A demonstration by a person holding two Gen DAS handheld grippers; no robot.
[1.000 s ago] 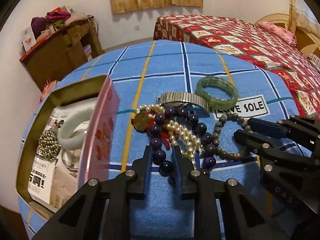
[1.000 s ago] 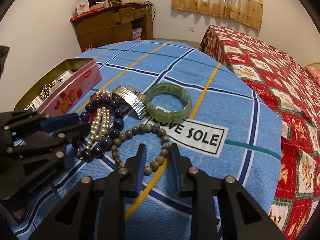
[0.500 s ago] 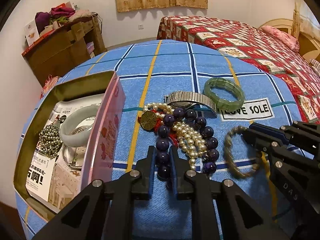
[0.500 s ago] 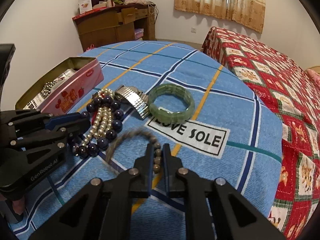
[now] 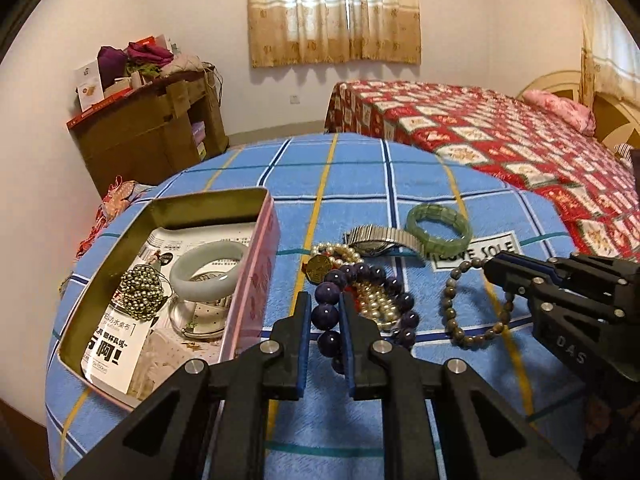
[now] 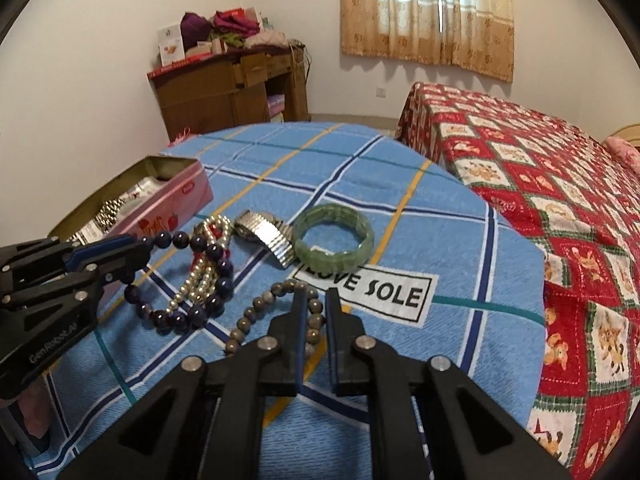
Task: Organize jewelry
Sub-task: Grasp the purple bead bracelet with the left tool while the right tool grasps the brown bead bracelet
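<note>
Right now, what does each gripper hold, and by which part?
Left gripper: purple bead bracelet, pinched across its near beads. Right gripper: grey-brown bead bracelet, pinched on one side of its loop.

Black left gripper point(image 5: 325, 308), blue-padded jaws, silver screws, white lettering.

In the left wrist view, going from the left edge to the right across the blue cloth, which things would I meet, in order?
Open pink metal tin → dark purple bead bracelet held in the left gripper jaws → grey-brown bead bracelet → black right gripper
</note>
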